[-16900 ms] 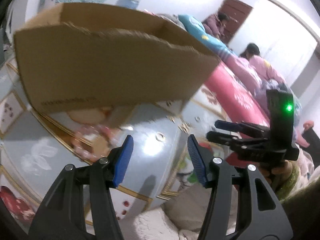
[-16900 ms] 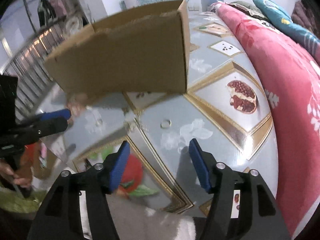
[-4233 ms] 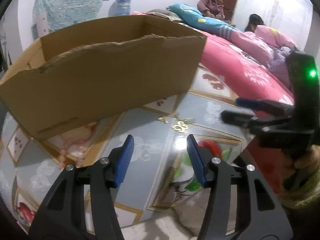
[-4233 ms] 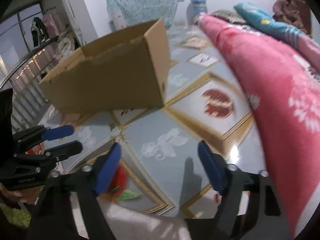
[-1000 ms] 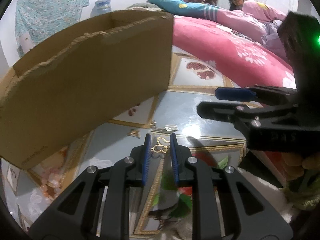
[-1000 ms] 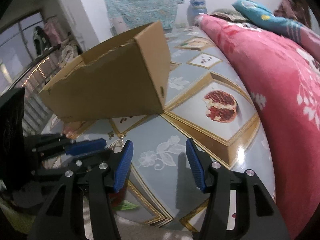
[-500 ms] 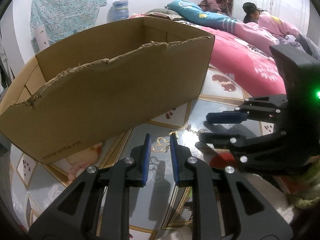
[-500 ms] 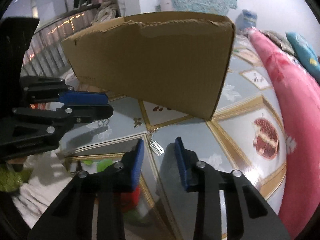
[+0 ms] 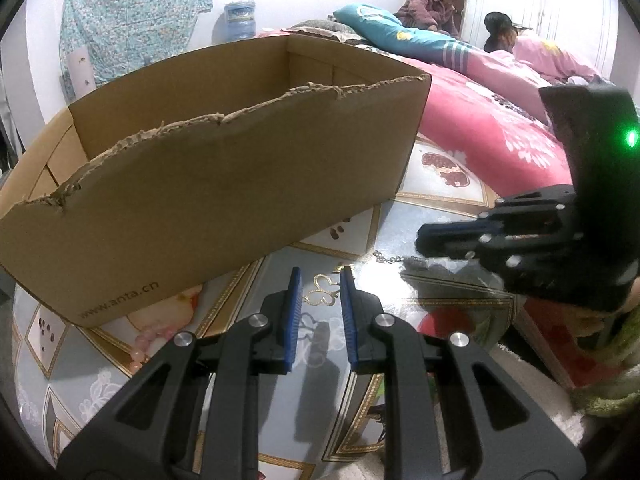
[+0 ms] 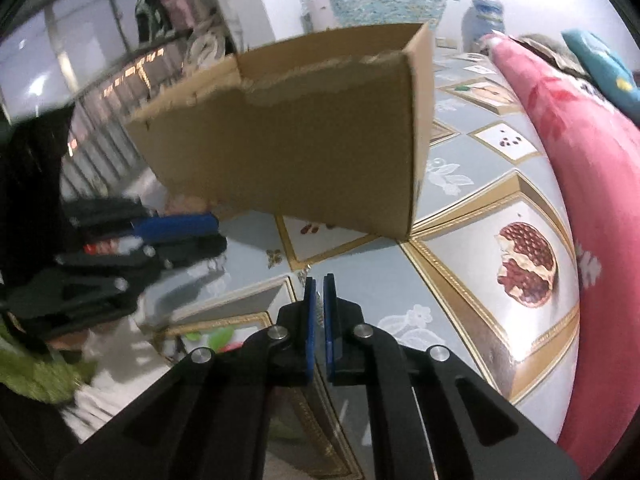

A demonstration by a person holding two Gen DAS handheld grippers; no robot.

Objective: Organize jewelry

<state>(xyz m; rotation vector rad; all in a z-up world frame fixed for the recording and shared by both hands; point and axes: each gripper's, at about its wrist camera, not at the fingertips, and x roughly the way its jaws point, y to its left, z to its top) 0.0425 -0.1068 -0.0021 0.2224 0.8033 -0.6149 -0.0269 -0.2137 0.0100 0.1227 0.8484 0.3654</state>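
Note:
My left gripper (image 9: 319, 274) is shut on a gold butterfly-shaped piece of jewelry (image 9: 320, 293) and holds it above the glossy table, in front of an open cardboard box (image 9: 208, 184). My right gripper (image 10: 319, 280) is shut on a thin chain (image 10: 319, 312) between its blue pads. In the left wrist view the right gripper (image 9: 424, 240) sits low at the right with a silver chain (image 9: 394, 259) trailing from its tips on the table. The box (image 10: 304, 152) also shows in the right wrist view, with the left gripper (image 10: 216, 236) at the left.
The table (image 10: 472, 240) has a shiny patterned top with pomegranate pictures. A pink quilt (image 10: 592, 184) lies along its right side. Pink beads (image 9: 148, 344) lie near the box's front corner. Two people (image 9: 504, 36) sit far back.
My right gripper has closed from partly open onto the chain on the table. My left gripper still holds the gold piece and has risen slightly before the box.

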